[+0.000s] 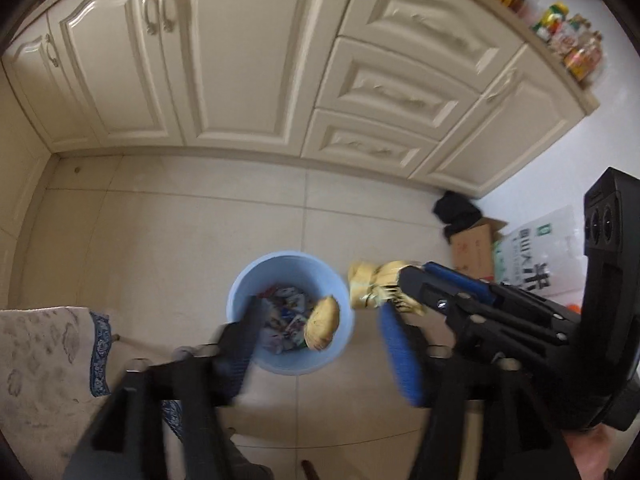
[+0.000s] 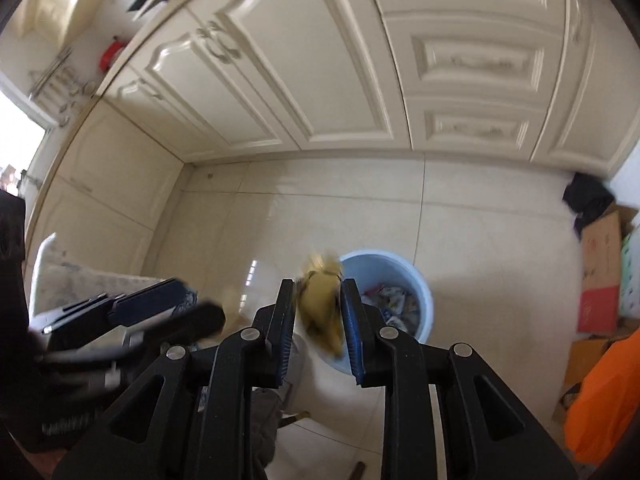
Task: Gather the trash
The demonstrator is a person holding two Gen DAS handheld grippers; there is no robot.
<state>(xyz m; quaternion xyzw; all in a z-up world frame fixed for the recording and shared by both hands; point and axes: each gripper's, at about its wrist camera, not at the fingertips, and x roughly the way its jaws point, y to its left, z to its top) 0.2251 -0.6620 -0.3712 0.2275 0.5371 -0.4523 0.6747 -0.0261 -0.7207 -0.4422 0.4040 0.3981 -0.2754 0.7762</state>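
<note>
We see our left gripper spread wide above the blue bin, its two fingers standing well apart and nothing pressed between the pads. A tan, oval piece of trash shows in the gap, just inside the bin's right rim, above the mixed wrappers that already lie in the bottom. Its long axis runs roughly upright in the left wrist view, tilted a little to the right at the top. Whether it touches the bin wall or is in the air we cannot tell; it is blurred.

Our right gripper pinches a crumpled yellow-gold wrapper between its blue pads, the jaws drawn close onto it. The wrapper's long axis lies along the fingers, its twisted end pointing away from us past the fingertips toward the bin's near-left rim. In the left wrist view the same wrapper juts out leftward from that gripper, just beside the bin's right rim.

The bin stands on the pale floor tiles, well clear of the cream cabinets. A cardboard box and a printed plastic bag lie by the cabinets' right corner.
</note>
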